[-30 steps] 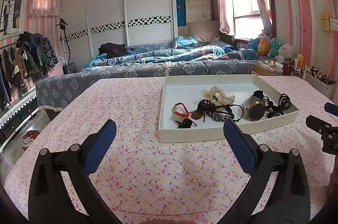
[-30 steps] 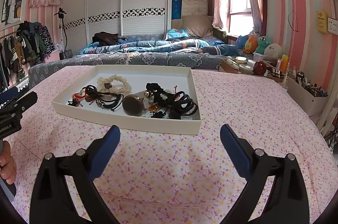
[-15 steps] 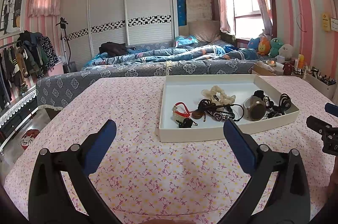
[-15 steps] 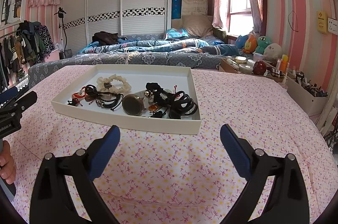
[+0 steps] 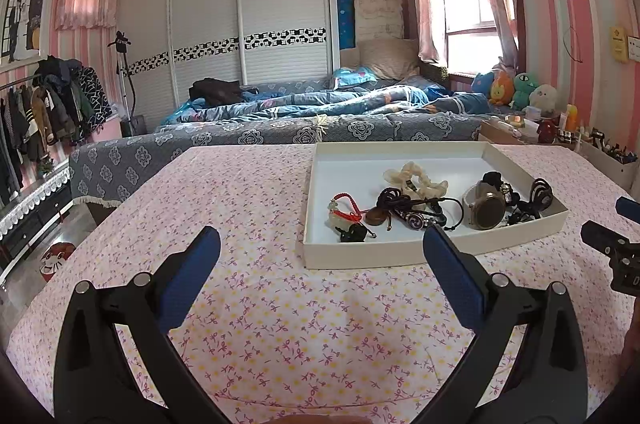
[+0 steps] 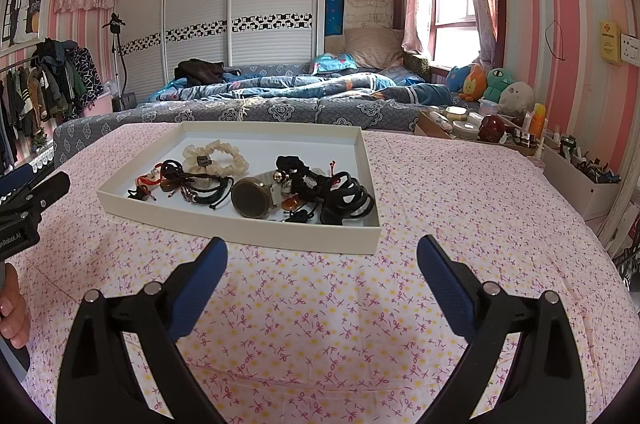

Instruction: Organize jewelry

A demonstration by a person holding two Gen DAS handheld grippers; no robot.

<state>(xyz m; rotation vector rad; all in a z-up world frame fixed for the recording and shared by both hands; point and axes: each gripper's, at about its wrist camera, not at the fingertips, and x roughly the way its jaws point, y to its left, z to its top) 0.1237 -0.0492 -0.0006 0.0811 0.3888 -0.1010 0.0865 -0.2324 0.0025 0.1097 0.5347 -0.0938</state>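
A shallow white tray (image 5: 400, 254) (image 6: 256, 230) sits on the pink floral tablecloth. It holds a cream scrunchie (image 5: 414, 176) (image 6: 216, 156), a round bronze watch (image 5: 486, 212) (image 6: 252, 198), a red cord bracelet (image 5: 344, 210) (image 6: 148, 180), black cord bracelets (image 5: 408, 208) (image 6: 204, 190) and black hair ties (image 6: 344, 198). My left gripper (image 5: 322, 244) is open and empty, short of the tray's near left corner. My right gripper (image 6: 322, 256) is open and empty, just short of the tray's near edge.
The table (image 6: 360, 304) is covered by the floral cloth. A bed with blue bedding (image 5: 320, 104) lies behind it. A side table with bottles and jars (image 6: 480, 124) stands at the right. A clothes rack (image 5: 36, 104) is at the left.
Almost nothing has changed. Both grippers stay open and nearly still in front of the tray.
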